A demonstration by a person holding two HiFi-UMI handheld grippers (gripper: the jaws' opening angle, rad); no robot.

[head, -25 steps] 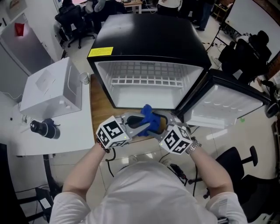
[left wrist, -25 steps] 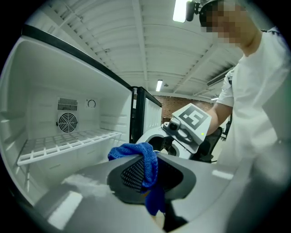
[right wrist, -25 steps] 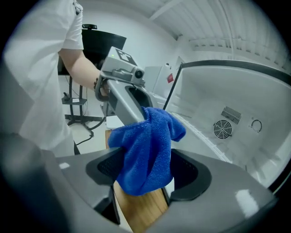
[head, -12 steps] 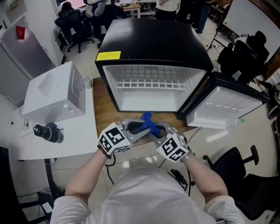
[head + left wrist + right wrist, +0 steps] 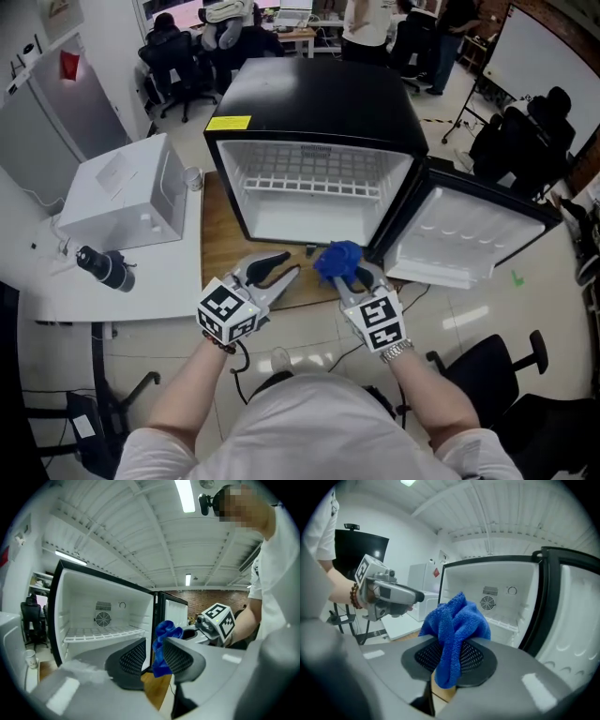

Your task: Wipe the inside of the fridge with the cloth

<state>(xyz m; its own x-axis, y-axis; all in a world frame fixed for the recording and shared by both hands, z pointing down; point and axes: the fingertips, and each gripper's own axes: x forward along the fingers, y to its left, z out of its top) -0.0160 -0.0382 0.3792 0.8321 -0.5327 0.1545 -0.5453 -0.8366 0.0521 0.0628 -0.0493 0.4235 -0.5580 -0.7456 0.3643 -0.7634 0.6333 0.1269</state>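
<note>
In front of the open mini fridge point(image 5: 319, 98), your right gripper point(image 5: 354, 277) is pinching the blue cloth point(image 5: 337, 260), its fingers point(image 5: 477, 659) having just been closing on it; your left gripper point(image 5: 279, 270) has just been opening, nothing between its fingers. The cloth is looking light, soft and floppy, so keep gripping its bunched middle. The wire shelf point(image 5: 314, 180) and swung-out door point(image 5: 469, 234) are narrowing your reach inside.

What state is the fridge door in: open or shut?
Open. The fridge door is swung wide to the right, showing its white inner lining, and the fridge interior with its wire shelf is exposed.
</note>
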